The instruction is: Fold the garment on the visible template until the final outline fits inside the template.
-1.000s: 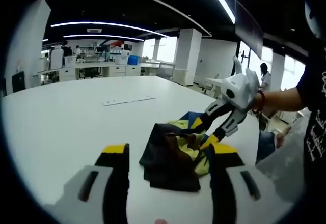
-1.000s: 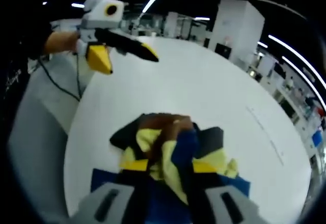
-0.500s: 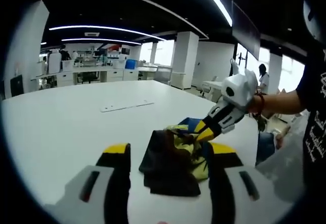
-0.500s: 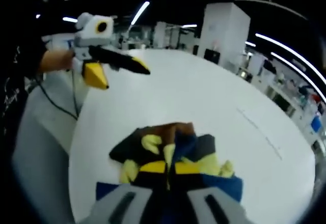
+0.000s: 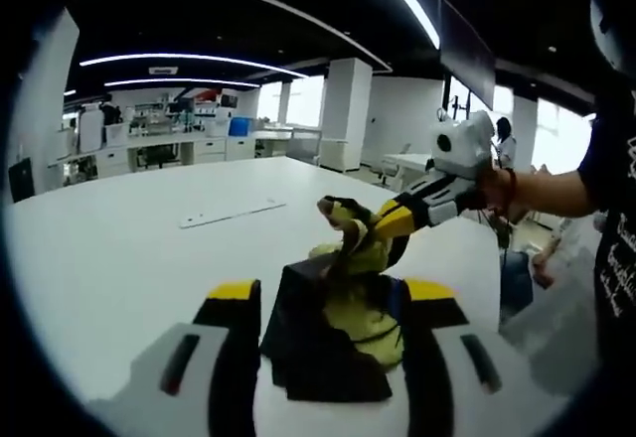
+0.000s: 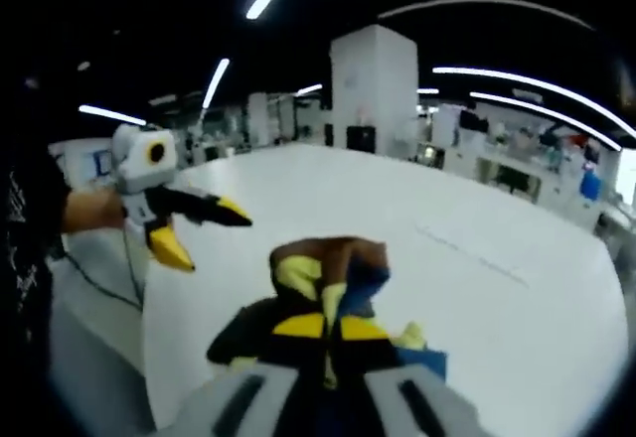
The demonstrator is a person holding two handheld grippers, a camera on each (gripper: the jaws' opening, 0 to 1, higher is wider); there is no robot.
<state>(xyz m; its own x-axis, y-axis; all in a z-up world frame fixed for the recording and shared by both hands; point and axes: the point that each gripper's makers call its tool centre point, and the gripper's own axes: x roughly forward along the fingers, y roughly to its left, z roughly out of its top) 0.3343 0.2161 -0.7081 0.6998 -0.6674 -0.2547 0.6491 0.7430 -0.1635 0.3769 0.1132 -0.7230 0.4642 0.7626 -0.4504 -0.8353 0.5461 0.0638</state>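
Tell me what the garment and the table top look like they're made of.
The garment looks like soft woven or knit fabric in black, yellow, blue and brown: it bunches and creases where the right gripper pinches it. The table looks like a hard, smooth white laminate or similar, faintly glossy; the exact material is unclear.

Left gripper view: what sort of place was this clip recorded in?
Probably an open-plan lab or workshop hall. A large white table holds the garment, benches crowded with equipment line the far side, long strip lights curve across a dark ceiling, and white pillars stand around.
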